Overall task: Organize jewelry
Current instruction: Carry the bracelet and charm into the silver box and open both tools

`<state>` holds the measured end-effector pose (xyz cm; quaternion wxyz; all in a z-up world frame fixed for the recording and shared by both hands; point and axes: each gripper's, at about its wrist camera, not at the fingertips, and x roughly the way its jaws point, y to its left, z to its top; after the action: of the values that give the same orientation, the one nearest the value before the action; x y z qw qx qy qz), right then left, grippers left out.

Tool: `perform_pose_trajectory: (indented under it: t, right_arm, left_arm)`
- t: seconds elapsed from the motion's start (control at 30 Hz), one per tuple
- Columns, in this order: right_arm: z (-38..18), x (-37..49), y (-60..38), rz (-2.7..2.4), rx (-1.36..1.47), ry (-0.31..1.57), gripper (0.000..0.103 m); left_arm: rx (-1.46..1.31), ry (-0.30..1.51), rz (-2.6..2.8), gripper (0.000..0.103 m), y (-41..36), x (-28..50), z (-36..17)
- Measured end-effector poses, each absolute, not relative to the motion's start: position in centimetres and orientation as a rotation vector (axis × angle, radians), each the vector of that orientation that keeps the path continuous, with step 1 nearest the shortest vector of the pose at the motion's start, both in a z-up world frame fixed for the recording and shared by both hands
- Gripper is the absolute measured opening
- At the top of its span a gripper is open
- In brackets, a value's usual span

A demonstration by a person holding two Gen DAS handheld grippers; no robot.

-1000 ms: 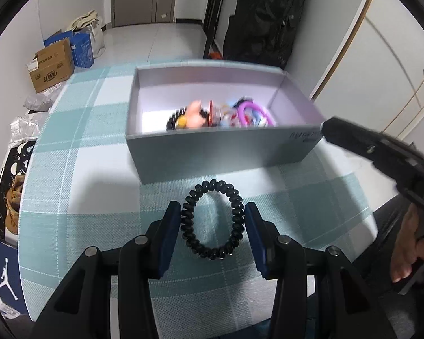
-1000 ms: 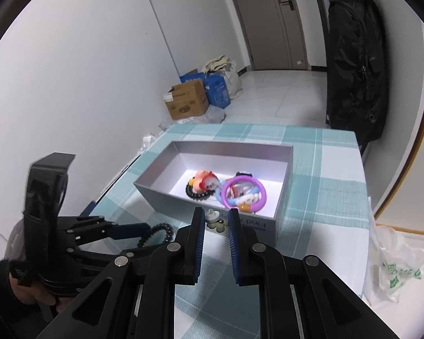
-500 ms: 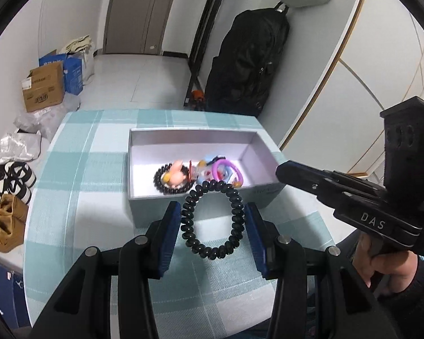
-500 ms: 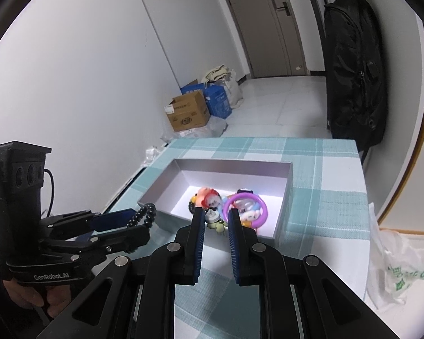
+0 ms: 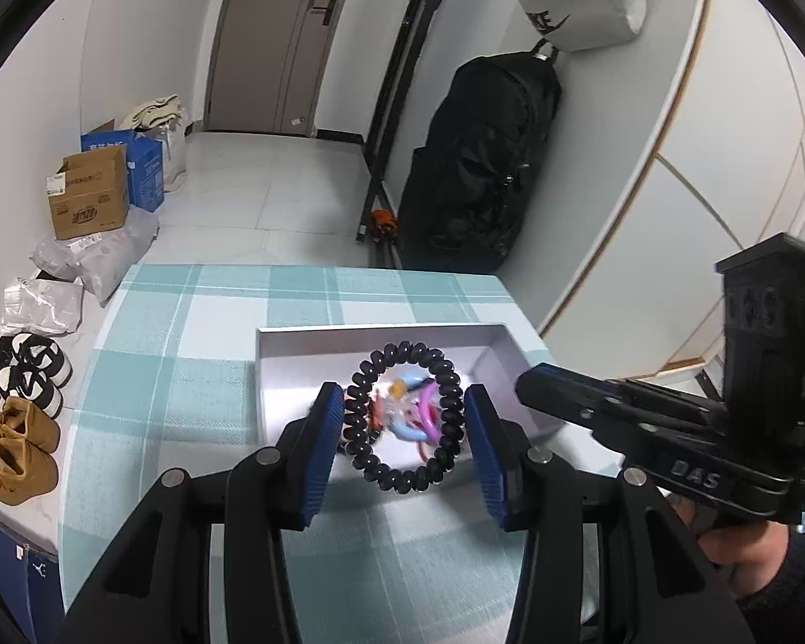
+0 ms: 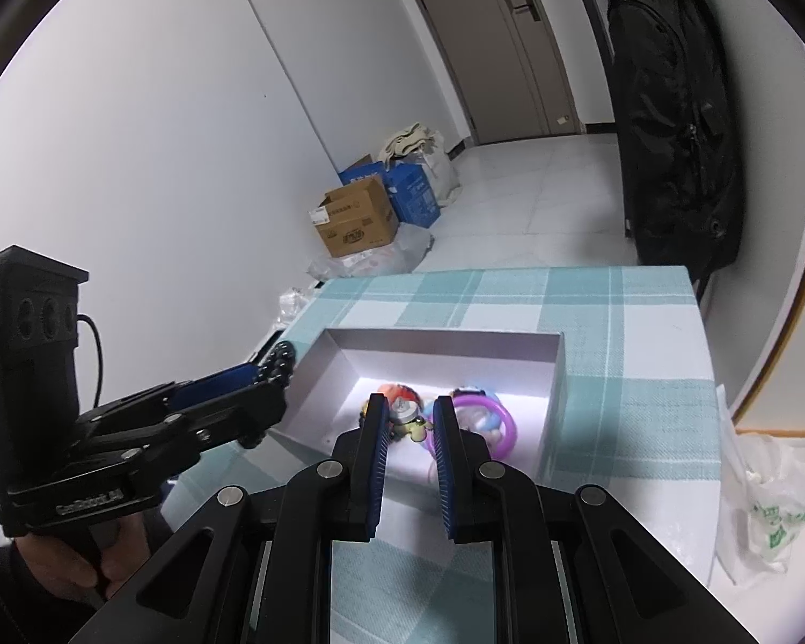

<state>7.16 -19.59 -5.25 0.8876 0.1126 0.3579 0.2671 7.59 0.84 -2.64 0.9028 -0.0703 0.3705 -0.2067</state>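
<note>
My left gripper [image 5: 405,410] is shut on a black coiled bracelet [image 5: 448,383] and holds it in the air above the near side of a grey open box [image 5: 370,334]. The bracelet also shows edge-on in the right wrist view [image 6: 278,364], between the left gripper's blue pads. My right gripper [image 6: 409,412] is shut on a small trinket with a silver top [image 6: 401,412], above the box's near wall [image 6: 316,424]. In the box lie a purple ring [image 6: 502,416] and other colourful pieces.
The box stands on a table with a teal checked cloth [image 5: 214,322]. Cardboard boxes [image 5: 88,198], shoes [image 5: 21,445] and a black bag [image 5: 477,161] are on the floor beyond. A plastic bag [image 6: 767,504] hangs by the table's right edge.
My left gripper has lifted the black bracelet off the cloth and carried it forward over the box. My right gripper has moved forward with the trinket to the box's near wall.
</note>
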Motion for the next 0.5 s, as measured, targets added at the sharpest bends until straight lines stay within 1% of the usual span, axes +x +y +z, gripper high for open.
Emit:
perform_pose_trajectory:
  t: [0.37, 0.5]
  right_arm:
    - [-5.1, 9.4, -18.7, 0.58, 0.256, 0.75, 0.015]
    - [-5.3, 10.0, -18.8, 0.583, 0.265, 0.756, 0.015]
  left_arm:
    - [-0.156, 0.825, -0.39, 0.041, 0.9, 10.1, -3.9]
    - [-0.118, 0.841, -0.367, 0.041, 0.5, 10.6, -4.1]
